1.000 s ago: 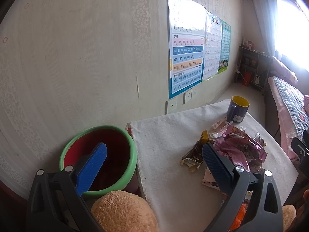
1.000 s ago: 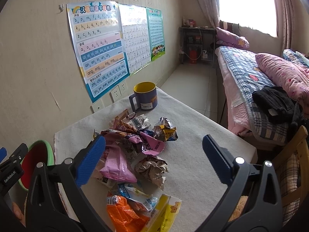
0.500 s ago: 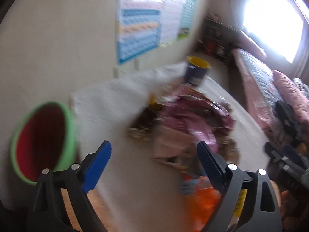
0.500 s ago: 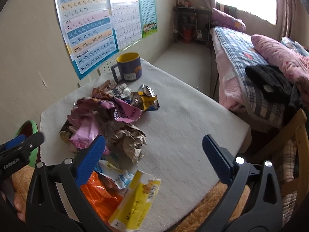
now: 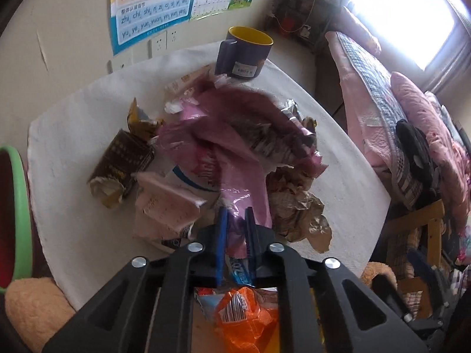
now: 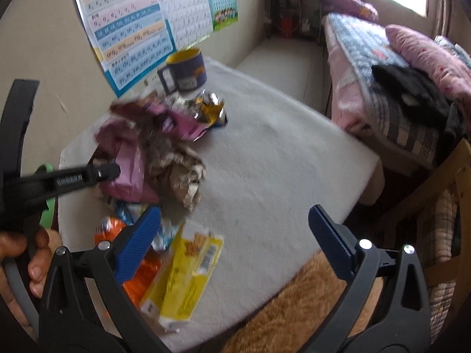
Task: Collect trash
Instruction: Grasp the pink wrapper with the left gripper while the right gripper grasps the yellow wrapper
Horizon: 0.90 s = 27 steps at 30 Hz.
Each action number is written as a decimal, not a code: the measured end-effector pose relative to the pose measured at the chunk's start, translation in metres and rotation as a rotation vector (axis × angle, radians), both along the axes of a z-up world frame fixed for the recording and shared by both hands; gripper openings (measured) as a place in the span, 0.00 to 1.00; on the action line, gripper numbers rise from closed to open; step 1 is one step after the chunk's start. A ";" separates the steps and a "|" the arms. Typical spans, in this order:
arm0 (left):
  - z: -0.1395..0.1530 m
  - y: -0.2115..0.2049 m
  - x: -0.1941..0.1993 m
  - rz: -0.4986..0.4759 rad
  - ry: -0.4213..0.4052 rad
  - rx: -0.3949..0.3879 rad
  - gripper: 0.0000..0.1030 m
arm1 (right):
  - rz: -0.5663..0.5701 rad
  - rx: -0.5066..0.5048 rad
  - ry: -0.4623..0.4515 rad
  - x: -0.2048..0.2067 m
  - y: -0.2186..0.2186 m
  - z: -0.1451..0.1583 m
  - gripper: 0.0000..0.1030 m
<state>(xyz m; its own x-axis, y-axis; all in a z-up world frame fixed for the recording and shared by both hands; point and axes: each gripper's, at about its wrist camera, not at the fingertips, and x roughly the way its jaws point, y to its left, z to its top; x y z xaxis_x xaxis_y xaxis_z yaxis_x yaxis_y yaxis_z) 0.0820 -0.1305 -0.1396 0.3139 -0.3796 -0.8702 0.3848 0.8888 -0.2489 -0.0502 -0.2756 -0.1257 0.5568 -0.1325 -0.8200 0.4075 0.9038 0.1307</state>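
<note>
A heap of crumpled wrappers lies mid-table: pink bag central, brown box at nine o'clock, orange packet at six.

The pinyin chart on the wall is showing "ang eng ing ong" on its orange band, "zhi chi shi ri zi ci si" below that, and "yu ye yue yuan yin yun ying" on its bottom blue band, all in the left wrist view. In the right wrist view the same pinyin chart is showing rows of single letters near its top, among them "b p m f d t n l", with "ang eng ing ong" lower down. The print on the mug's label, the wrappers and the black gripper arm is staying too blurred or small to read.
</note>
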 end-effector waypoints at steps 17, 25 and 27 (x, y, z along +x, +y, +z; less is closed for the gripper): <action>0.076 0.063 -0.033 0.041 -0.308 0.013 0.03 | 0.149 0.326 0.177 0.008 0.029 -0.050 0.19; 0.078 0.107 -0.029 0.153 -0.326 0.012 0.03 | 0.266 -0.015 0.049 0.016 0.070 0.014 0.17; 0.079 0.118 -0.027 0.179 -0.333 0.014 0.03 | 0.295 -0.041 0.029 0.021 0.081 0.026 0.17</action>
